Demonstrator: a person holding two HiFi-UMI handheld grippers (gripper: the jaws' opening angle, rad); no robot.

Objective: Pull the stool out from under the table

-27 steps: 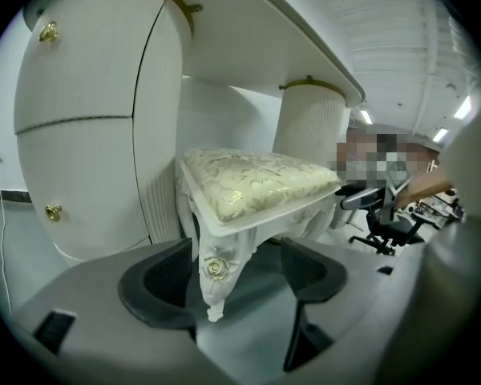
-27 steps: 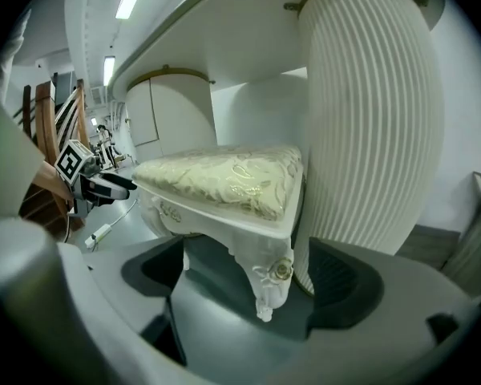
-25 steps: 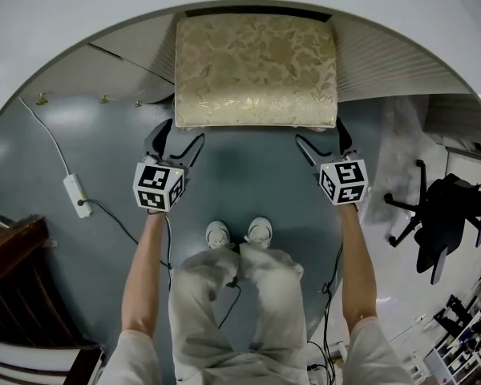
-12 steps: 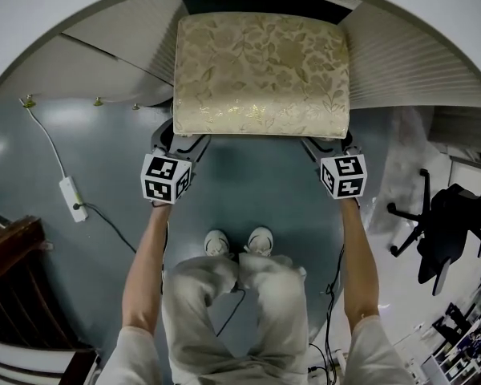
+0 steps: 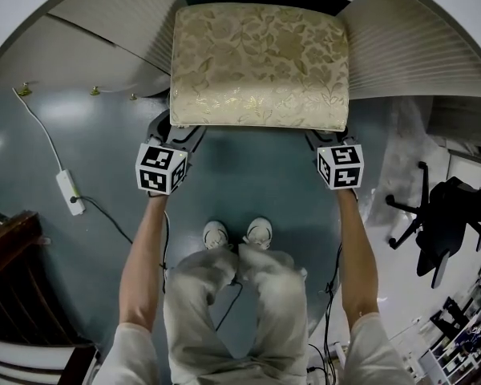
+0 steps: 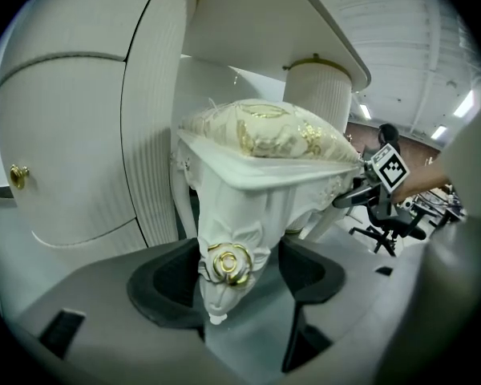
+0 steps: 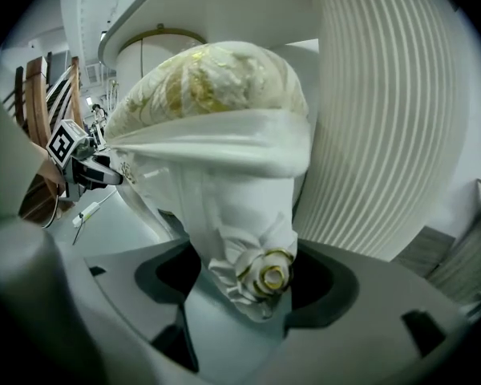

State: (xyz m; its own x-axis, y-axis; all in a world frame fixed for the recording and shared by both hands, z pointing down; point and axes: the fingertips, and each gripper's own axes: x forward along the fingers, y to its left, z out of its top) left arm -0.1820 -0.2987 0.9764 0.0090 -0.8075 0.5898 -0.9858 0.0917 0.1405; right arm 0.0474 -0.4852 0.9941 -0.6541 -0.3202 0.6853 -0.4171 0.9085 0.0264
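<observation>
A: Head view first. Where's the stool point(image 5: 259, 62)?
B: Just ahead of both grippers, seat partly under the white table point(image 5: 417, 46). Left gripper point(image 5: 176, 133) is at its near left corner, right gripper point(image 5: 325, 139) at the near right one.
A: Anything nearby?
B: Power strip point(image 5: 66, 191) w/ cable on the floor, out past the left gripper. Office chair point(image 5: 445, 215) well out past the right one. Person's shoes point(image 5: 239, 233) behind, btwn the two.
A: Left gripper view?
B: Jaws clamped on the stool's left front leg point(image 6: 228, 239), pads either side of its gold rose point(image 6: 228, 265). Ribbed panel point(image 6: 156, 135) of the table close on the left.
A: Right gripper view?
B: Same deal. Jaws have just been closing, now gripping the right front leg point(image 7: 240, 231) at its rose. Ribbed table side just to the right.
</observation>
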